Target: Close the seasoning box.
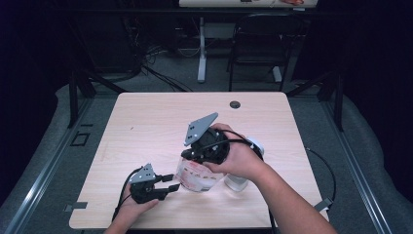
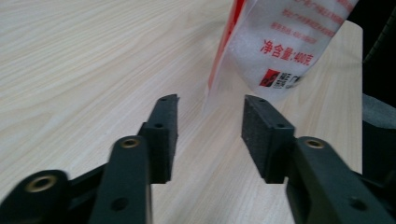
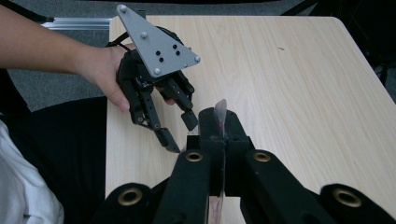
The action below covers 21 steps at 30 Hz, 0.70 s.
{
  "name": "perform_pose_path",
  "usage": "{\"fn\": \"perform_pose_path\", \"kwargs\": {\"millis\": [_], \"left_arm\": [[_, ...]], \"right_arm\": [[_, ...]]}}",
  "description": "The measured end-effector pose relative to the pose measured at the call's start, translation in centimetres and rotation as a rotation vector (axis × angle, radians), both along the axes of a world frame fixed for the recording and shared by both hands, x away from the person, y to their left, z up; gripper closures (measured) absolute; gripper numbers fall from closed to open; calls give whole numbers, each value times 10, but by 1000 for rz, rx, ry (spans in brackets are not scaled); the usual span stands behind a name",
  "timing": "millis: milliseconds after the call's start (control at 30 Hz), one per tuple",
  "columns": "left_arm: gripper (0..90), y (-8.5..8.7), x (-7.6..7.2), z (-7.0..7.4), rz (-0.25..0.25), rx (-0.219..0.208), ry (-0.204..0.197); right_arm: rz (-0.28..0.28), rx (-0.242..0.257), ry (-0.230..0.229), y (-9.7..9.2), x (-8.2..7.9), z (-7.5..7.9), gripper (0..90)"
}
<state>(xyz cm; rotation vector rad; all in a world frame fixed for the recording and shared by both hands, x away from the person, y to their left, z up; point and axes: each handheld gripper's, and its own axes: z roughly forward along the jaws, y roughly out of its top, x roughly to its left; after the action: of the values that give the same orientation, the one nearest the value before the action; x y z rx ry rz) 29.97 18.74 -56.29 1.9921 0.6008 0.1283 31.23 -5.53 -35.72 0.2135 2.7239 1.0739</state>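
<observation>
A clear plastic pouch (image 1: pixel 197 174) with red print sits near the desk's (image 1: pixel 146 122) near edge, its top edge clamped in the right tongs (image 3: pixel 219 135). The left tongs (image 1: pixel 170 184), jaws apart, sit just left of the pouch, not gripping it.

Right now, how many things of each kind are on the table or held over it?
Handheld tools: 2, the left tool and the right tool
Clear plastic bags with red print: 1, the bag
White objects behind the right hand, too hidden to name: 1, the white object
Total: 4
</observation>
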Motion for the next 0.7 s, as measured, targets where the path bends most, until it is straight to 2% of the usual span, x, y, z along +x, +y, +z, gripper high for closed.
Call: {"fn": "perform_pose_path", "kwargs": {"millis": [133, 233, 500, 633, 700], "left_arm": [[420, -2, -2, 2, -36, -19, -16], [367, -7, -2, 5, -62, -6, -37], [326, -19, -2, 3, -107, 5, -29], [312, -24, 0, 0, -131, 18, -9], [307, -27, -1, -2, -135, 35, -13]], "right_arm": [[5, -5, -1, -1, 0, 1, 900], [14, -5, 0, 1, 0, 0, 900], [30, -11, 11, 7, -2, -6, 900], [40, -12, 12, 9, -2, -7, 900], [46, -8, 11, 10, -3, -7, 900]]}}
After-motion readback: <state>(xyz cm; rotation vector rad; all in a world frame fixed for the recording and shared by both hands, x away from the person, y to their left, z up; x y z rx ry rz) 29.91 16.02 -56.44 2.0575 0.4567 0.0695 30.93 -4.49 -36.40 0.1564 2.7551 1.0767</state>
